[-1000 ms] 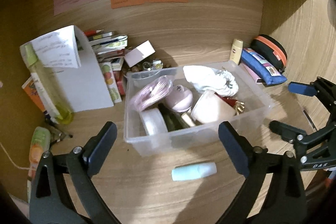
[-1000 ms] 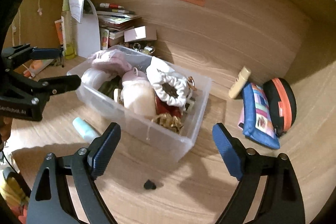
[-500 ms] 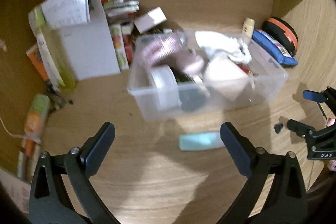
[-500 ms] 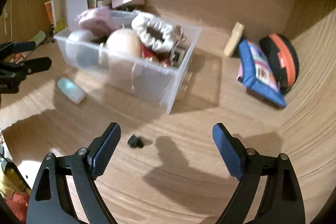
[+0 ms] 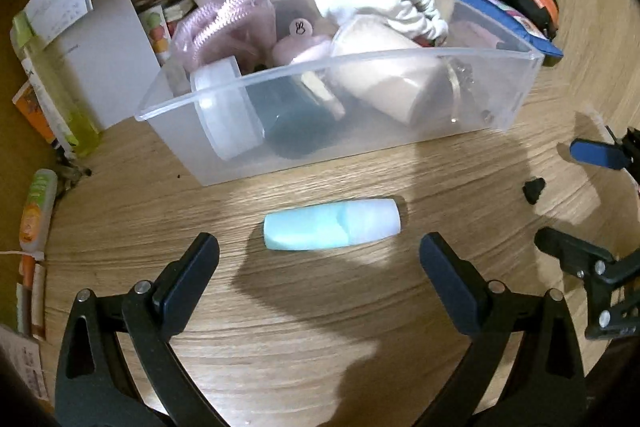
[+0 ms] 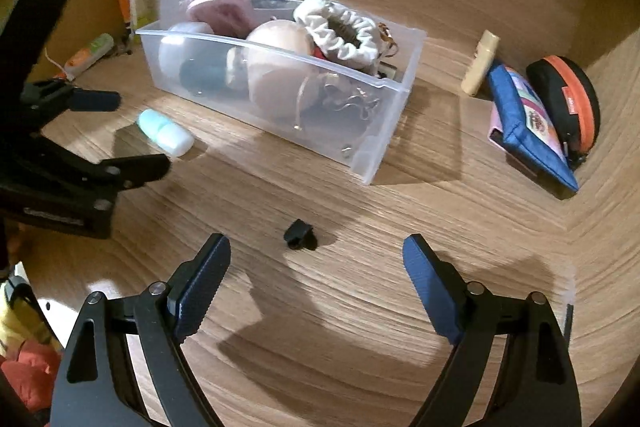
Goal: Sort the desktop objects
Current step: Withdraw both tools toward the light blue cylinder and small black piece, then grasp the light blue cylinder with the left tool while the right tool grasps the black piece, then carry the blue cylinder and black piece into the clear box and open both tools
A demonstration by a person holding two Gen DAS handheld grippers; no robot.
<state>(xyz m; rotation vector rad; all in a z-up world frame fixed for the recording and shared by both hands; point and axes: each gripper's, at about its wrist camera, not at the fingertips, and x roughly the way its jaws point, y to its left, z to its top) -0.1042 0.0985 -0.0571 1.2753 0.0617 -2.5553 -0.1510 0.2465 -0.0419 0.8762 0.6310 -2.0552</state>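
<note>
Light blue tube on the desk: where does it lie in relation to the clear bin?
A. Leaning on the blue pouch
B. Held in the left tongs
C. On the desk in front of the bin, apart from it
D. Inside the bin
C: the light blue tube lies flat on the wood, short of the clear bin, ahead of the open left tongs.

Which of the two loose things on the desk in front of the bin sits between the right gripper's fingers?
The small black clip, lying ahead of the open right gripper. The pale blue tube lies in front of the left gripper instead.

Pale blue tube [image 5: 331, 229], clear bin [image 5: 400, 115], wood-grain desk [image 5: 320, 307], orange-trimmed black pouch [image 6: 568, 99].
</note>
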